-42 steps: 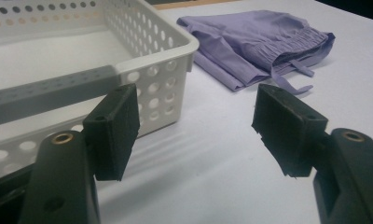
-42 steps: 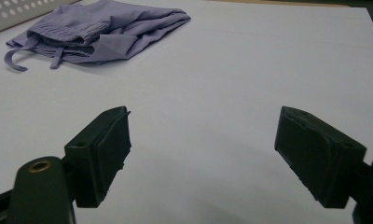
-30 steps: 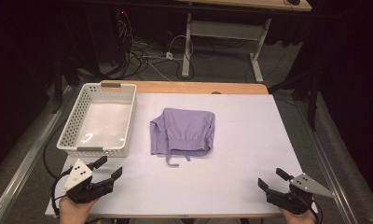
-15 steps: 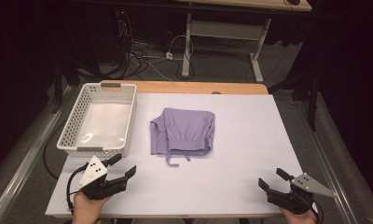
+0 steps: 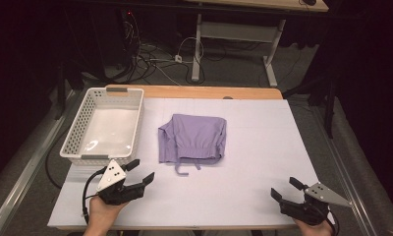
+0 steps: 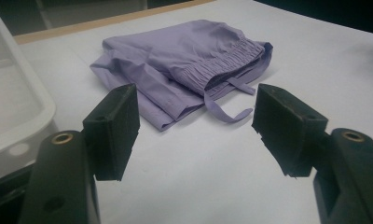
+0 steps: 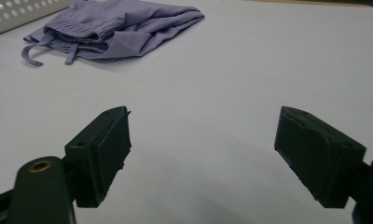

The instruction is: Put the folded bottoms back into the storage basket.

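Item: folded purple shorts point(image 5: 193, 138), elastic waistband and loose drawstring on the near side. Location: middle of the white table point(image 5: 263, 147), flat, untouched, just to the right of the basket.

Item: white plastic basket point(image 5: 72, 142), perforated walls, nothing inside. Location: far left of the table, close beside the shorts but not touching them.

Item: left gripper point(image 5: 141, 172), held in a hand at the near left edge. Condition: jaws apart, nothing between them. Change noted: a second ago it sat further left, near the table's corner; it has since slid rightward across the near edge and now points up the table at the shorts. From the left gripper view, the waistband and drawstring point(image 6: 224, 105) lie straight ahead between the two black pads point(image 6: 115, 126), still some way off.

Item: right gripper point(image 5: 285, 189), near right corner. Condition: jaws apart, holding nothing. Change noted: none; same spot as a second ago, well apart from the shorts.

Assessment: the left hand appears to be starting its approach to the garment while the right waits. No contact yet, so the work is at its opening stage. Probable purpose, judged from the layout: picking up the shorts, perhaps for the basket.
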### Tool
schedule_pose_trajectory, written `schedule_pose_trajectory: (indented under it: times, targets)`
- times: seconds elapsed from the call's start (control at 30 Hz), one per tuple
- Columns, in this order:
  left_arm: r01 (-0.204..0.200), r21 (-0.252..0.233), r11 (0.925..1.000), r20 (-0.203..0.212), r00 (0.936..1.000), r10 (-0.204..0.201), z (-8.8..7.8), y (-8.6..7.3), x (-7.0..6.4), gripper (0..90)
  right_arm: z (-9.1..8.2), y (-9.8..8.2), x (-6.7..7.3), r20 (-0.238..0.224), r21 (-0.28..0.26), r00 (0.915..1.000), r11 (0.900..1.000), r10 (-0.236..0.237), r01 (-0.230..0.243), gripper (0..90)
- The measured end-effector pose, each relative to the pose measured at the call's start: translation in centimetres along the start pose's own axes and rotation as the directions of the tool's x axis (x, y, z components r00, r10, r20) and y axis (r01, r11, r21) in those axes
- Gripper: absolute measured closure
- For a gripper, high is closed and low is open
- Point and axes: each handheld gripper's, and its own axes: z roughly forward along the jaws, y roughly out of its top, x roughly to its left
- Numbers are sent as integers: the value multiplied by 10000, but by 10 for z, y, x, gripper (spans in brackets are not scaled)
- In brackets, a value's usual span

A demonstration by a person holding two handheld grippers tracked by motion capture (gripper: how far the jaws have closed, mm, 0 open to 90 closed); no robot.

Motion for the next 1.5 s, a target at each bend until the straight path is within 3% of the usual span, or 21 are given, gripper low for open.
schedule_pose_trajectory:
  times: [0.23,0.33,0.5,0.67,1.2,1.5]
  targets:
    - [-61,-159,9999,-221,9997,58,3,2,-1,300,0,0,-1,-5,-11,10000,10000,68,-68,191]
    - [-71,-251,9997,-245,9997,65,3,3,-1,301,1,1,2,16,55,9999,9999,-155,155,191]
    - [-221,-147,9996,-81,9997,220,7,5,-5,301,2,1,2,24,86,9998,9997,-221,221,191]
    - [-116,-186,9998,6,9999,116,11,7,-5,300,2,1,1,-20,55,9999,9999,-126,126,191]
    - [-256,-171,9995,210,9994,260,40,21,-15,301,2,1,1,-89,6,10000,10000,-28,28,191]
    - [130,1,9999,293,9995,-130,47,28,-14,301,2,1,0,-76,-10,10000,10000,8,-8,191]
